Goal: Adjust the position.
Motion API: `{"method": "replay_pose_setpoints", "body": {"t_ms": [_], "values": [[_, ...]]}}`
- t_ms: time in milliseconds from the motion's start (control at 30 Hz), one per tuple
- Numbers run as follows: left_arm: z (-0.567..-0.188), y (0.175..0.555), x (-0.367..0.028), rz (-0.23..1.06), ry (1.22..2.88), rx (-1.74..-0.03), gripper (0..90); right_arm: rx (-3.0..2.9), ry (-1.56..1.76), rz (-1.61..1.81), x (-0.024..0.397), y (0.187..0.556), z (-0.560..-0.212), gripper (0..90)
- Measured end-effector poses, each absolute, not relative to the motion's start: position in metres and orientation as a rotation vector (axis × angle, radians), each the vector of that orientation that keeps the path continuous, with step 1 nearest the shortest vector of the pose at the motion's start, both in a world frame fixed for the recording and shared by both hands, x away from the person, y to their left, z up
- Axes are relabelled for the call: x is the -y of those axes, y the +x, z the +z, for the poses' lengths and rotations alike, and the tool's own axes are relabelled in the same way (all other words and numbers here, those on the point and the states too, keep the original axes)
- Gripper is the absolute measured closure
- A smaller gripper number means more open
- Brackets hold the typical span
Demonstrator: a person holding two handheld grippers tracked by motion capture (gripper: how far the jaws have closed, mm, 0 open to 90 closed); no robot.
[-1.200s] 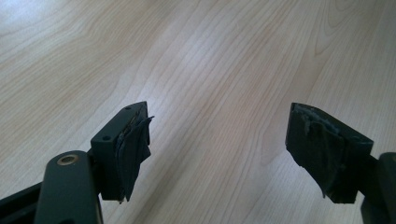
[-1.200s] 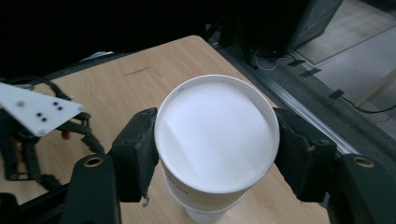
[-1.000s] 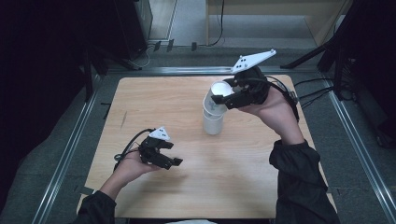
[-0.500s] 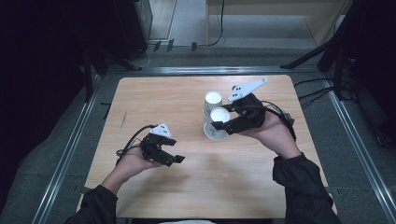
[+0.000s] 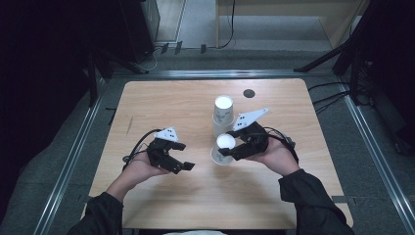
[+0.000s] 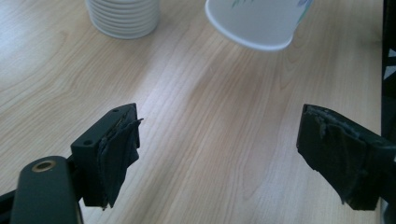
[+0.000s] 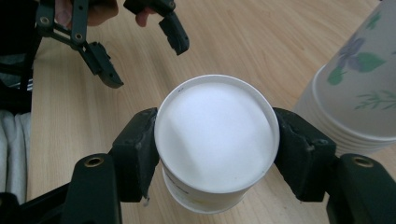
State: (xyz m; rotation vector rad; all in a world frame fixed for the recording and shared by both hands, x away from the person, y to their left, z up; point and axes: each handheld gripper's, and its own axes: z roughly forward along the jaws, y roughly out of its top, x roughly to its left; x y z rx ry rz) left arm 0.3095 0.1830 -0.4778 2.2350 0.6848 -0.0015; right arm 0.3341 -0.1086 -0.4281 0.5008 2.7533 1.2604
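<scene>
A stack of upside-down white paper cups [image 5: 222,113] with a green leaf print stands mid-table; it also appears as the stack [image 6: 123,18] and the stack [image 7: 355,93]. My right gripper [image 5: 231,147] is shut on a single upside-down cup [image 5: 224,149], just in front of the stack and low over the wood. The pads [image 7: 140,149] press both sides of the cup [image 7: 217,140]. My left gripper [image 5: 183,156] sits to the cup's left. Its jaws have just been opening and now stand wide with nothing between them [image 6: 219,130]. The held cup [image 6: 257,23] is slightly tilted.
The wooden table [image 5: 161,98] has a small dark round hole [image 5: 249,93] near its far edge. Metal rails [image 5: 73,156] run along the floor on both sides. Cables [image 5: 323,93] trail off to the right.
The right gripper has come down and nearer with one cup, off the top of the stack. The left gripper's jaws have spread wide; that hand has stayed about where it was.
</scene>
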Motion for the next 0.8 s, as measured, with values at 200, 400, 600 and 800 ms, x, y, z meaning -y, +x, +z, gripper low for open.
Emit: {"method": "replay_pose_setpoints", "body": {"t_ms": [200,400,600,800], "values": [[-0.478,0.307,-0.177,-0.019,2.232,-0.641,11.5,-2.782,0.447,1.276,0.101,0.332,-0.439,35.8],[-0.479,0.306,-0.174,-0.036,2.235,-0.615,9.1,-2.801,0.417,1.334,0.095,0.331,-0.442,35.8],[-0.476,0.304,-0.171,-0.031,2.215,-0.582,9.1,-2.803,0.422,1.421,0.091,0.33,-0.443,35.8],[-0.473,0.302,-0.169,-0.029,2.18,-0.558,9.1,-2.777,0.388,1.509,0.086,0.327,-0.437,35.8]]}}
